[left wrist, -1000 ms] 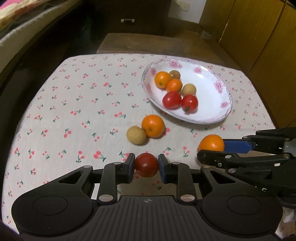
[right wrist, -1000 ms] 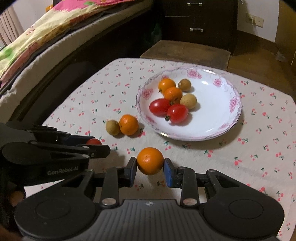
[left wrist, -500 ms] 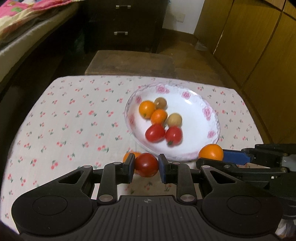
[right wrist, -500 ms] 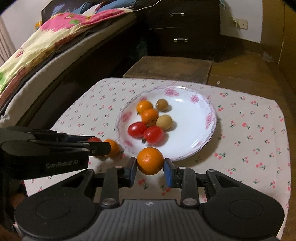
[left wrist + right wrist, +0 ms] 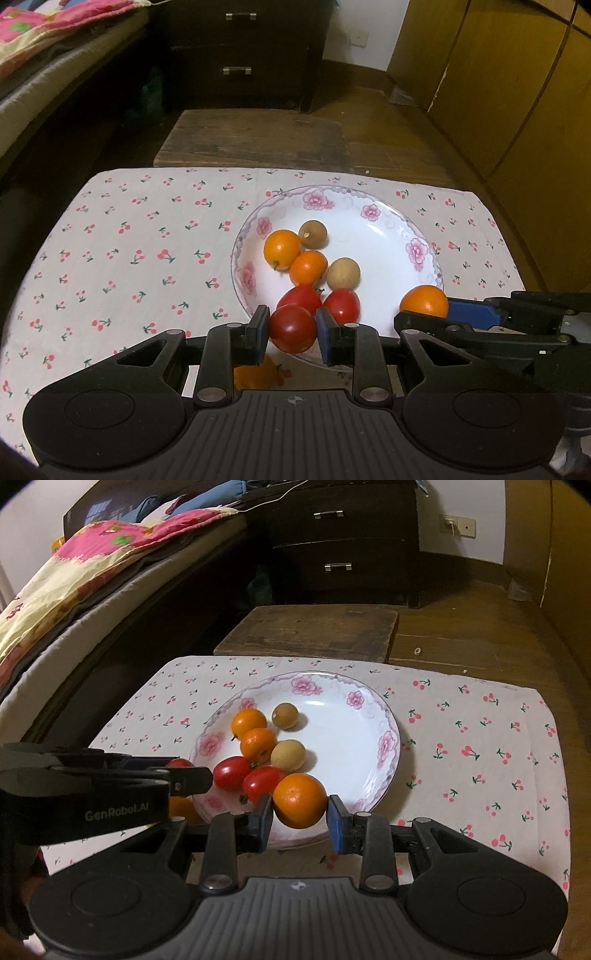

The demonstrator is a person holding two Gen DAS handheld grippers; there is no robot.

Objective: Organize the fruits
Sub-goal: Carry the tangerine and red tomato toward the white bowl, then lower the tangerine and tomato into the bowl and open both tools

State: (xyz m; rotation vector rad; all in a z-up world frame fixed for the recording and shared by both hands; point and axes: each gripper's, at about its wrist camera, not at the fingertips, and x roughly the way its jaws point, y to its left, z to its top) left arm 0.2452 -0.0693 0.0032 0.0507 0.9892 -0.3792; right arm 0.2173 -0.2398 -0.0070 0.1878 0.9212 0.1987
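Left gripper (image 5: pixel 291 330) is clamped on a red cherry tomato (image 5: pixel 293 328), both blue pads pressed to its sides, and it hangs right over the near rim of the flowered plate (image 5: pixel 413 236). Over on the right gripper (image 5: pixel 300 814), the jaws are squeezed onto a small orange (image 5: pixel 300 800), also poised above the plate's near edge, a little right of the tomato pile. From the left wrist view that same orange shows at the tip of the other gripper, just past the plate's right rim. In the plate itself: two oranges touching each other at the left, the upper one (image 5: pixel 282 249) and the lower one (image 5: pixel 308 267), a brown longan (image 5: pixel 313 234) at the back just beside the upper orange, a paler longan (image 5: pixel 343 273) against the lower orange, and two red cherry tomatoes (image 5: pixel 341 305) side by side at the front. Everything sits bunched on the plate's left half; the right half is bare white. The plate rests on a white tablecloth (image 5: pixel 122 240) printed with little cherries. Under the left gripper's fingers there is an orange blur on the cloth, partly hidden, likely another orange (image 5: pixel 251 374). Beyond the table stand a low wooden stool (image 5: pixel 255 136) and a dark drawer chest (image 5: pixel 240 48).
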